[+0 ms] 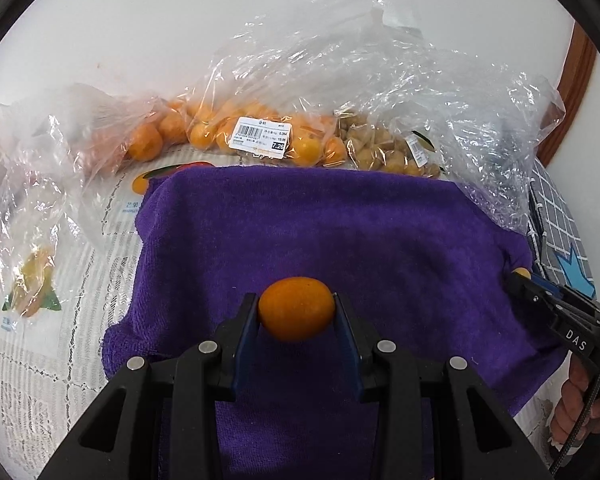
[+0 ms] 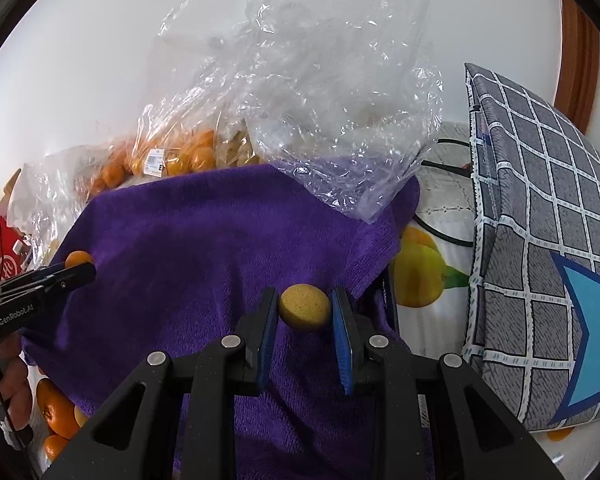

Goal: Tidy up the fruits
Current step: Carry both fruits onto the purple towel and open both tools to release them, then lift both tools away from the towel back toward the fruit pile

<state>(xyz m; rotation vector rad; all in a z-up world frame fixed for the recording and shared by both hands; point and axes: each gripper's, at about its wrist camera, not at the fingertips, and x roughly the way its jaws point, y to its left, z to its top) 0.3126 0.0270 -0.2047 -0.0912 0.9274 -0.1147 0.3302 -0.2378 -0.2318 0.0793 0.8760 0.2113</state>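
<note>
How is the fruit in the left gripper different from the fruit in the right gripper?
The orange fruit in the left gripper is bright orange, smooth and glossy; the yellow fruit in the right gripper is dull mustard yellow with fine dark speckles. The orange fruit is oval, lying sideways; the yellow fruit looks rounder. Both are small, clamped between blue pads, above the purple towel.

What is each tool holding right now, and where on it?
Left tool: orange kumquat, pinched across its two ends. Right tool: small yellow-brown fruit, pinched across its sides.
</note>
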